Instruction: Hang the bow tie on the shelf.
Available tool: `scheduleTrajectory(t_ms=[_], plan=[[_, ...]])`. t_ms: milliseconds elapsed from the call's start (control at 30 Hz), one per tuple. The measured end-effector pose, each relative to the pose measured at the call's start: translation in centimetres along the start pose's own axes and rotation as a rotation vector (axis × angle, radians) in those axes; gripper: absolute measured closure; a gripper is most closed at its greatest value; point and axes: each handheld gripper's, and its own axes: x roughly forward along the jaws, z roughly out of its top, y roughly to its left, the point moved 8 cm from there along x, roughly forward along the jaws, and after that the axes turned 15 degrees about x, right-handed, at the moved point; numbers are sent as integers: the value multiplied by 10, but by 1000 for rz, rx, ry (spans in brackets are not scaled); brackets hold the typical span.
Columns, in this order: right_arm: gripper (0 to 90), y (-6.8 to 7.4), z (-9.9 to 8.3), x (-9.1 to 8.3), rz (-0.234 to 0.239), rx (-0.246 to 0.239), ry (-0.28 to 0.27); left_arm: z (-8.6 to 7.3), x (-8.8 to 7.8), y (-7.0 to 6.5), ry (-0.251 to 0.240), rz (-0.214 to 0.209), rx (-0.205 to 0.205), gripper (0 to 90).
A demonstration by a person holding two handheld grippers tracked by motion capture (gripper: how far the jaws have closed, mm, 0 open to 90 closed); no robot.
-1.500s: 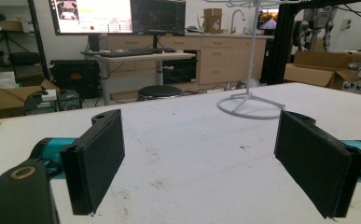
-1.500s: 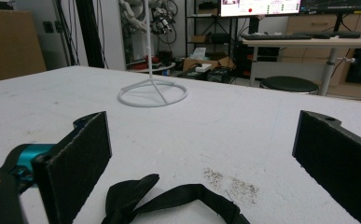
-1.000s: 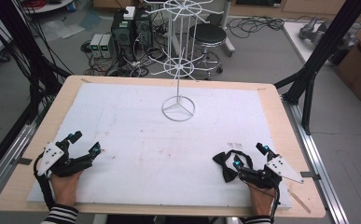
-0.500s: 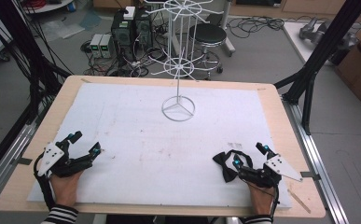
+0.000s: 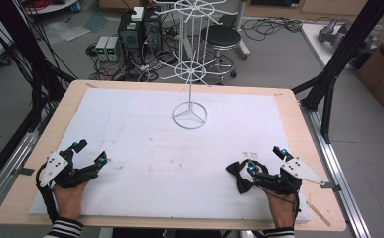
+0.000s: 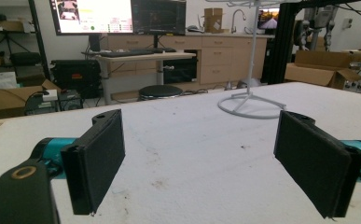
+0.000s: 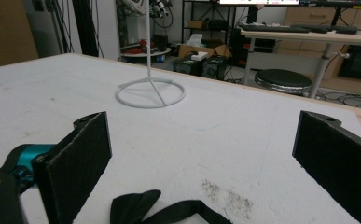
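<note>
A black bow tie (image 5: 238,176) lies flat on the white foam sheet (image 5: 145,148) near the table's front right. My right gripper (image 5: 264,160) is open right beside it. In the right gripper view, the bow tie (image 7: 156,209) lies low between the wide-apart jaws, closer to the left one, and my right gripper (image 7: 206,158) holds nothing. My left gripper (image 5: 91,151) rests open at the front left, with only bare foam between its pads in the left gripper view (image 6: 201,158). A white wire display stand (image 5: 189,115) rises from its ring base at the far middle.
The stand's ring base (image 6: 250,105) (image 7: 150,93) sits well ahead of both grippers. A wooden table border (image 5: 308,148) frames the foam. Black frame posts (image 5: 338,59) flank the table, and a stool (image 5: 222,37) and electronics (image 5: 130,29) stand on the floor beyond it.
</note>
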Motion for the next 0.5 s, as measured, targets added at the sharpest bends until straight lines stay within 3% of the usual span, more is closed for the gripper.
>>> scheduleTrajectory(t_ms=[33, 67, 200, 500], plan=[[33, 2, 3, 0, 3, -3, 14, 0, 0, 0, -1, 0, -2, 166], [33, 5, 7, 2, 9, 5, 62, 0, 0, 0, -1, 0, -3, 166], [35, 12, 11, 3, 27, 7, 136, 0, 0, 0, -1, 0, -2, 166], [79, 19, 7, 6, 40, -49, 375, 0, 0, 0, -3, 1, -8, 167]])
